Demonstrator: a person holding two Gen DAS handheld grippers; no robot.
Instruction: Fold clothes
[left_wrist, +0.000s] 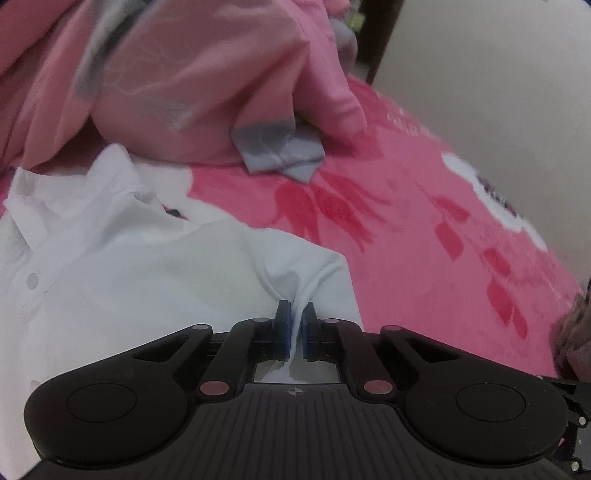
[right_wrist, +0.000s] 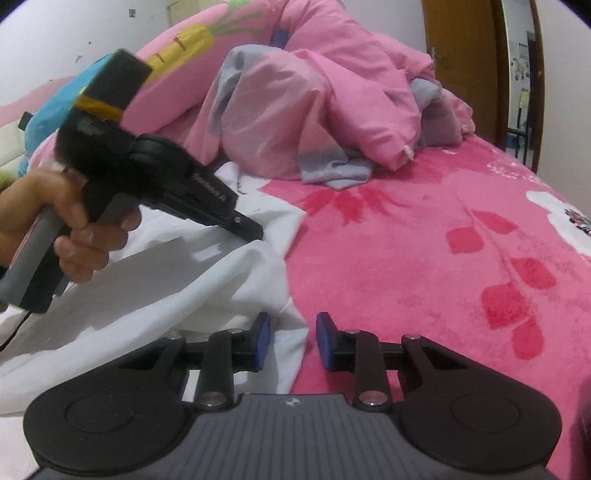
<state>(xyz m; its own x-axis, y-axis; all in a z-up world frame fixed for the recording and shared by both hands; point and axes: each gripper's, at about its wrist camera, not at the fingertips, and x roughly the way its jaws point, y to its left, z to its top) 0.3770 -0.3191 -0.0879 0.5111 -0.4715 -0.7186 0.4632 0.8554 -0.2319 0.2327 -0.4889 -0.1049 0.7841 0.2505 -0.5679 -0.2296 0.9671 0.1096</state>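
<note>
Now my left gripper (left_wrist: 294, 325) pinches the white shirt (left_wrist: 122, 266); my right gripper (right_wrist: 292, 341) gapes at its edge, the pink duvet (right_wrist: 314, 110) heaped beyond the shirt.

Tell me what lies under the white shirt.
The white shirt lies on the pink floral blanket, visible past its edge. The left gripper pinches its edge. Anything directly beneath the cloth is covered.

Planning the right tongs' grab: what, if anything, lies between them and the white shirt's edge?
Nothing visible does. The right tongs stand open with the white shirt edge already reaching between the blue pads. The left tongs pinch the shirt further up, clear of that path.
</note>
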